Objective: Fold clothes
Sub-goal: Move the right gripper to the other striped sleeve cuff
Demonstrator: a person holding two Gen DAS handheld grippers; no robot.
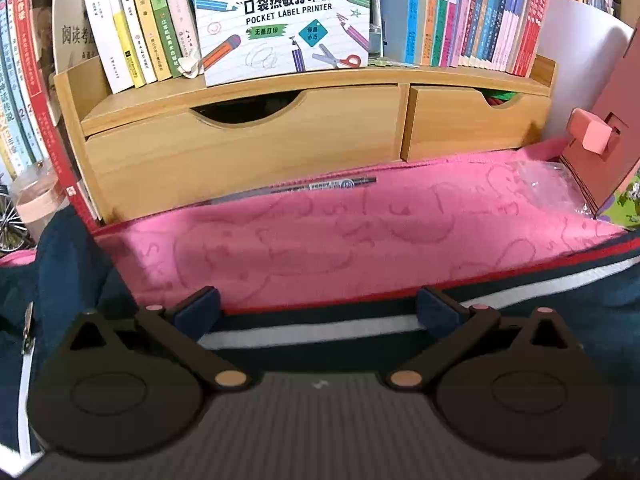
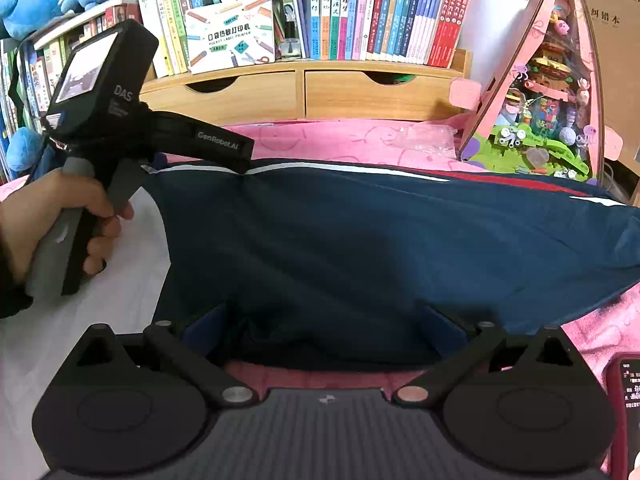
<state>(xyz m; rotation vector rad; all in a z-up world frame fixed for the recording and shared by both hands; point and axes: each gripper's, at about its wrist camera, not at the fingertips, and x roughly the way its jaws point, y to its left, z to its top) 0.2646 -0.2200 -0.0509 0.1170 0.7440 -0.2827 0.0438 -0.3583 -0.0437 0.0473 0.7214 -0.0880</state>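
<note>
A navy garment (image 2: pixel 380 240) with a red and white striped edge (image 1: pixel 320 330) lies spread on a pink cloth (image 1: pixel 320 240). My left gripper (image 1: pixel 318 308) is open, and the striped edge runs across the gap between its blue pads (image 1: pixel 198 306). My right gripper (image 2: pixel 324 328) is open too, with the garment's near edge lying between its fingers (image 2: pixel 444 326). In the right wrist view a hand (image 2: pixel 60 216) holds the left tool at the garment's far left corner, where a strap hides its fingertips.
A wooden drawer shelf (image 1: pixel 248 148) full of books stands just behind the cloth, with a label printer box (image 1: pixel 288 16) on it. A pen (image 1: pixel 320 186) lies by the drawers. A pink toy house (image 2: pixel 540 92) and crumpled plastic (image 2: pixel 424 136) sit at right; a phone (image 2: pixel 628 392) lies near right.
</note>
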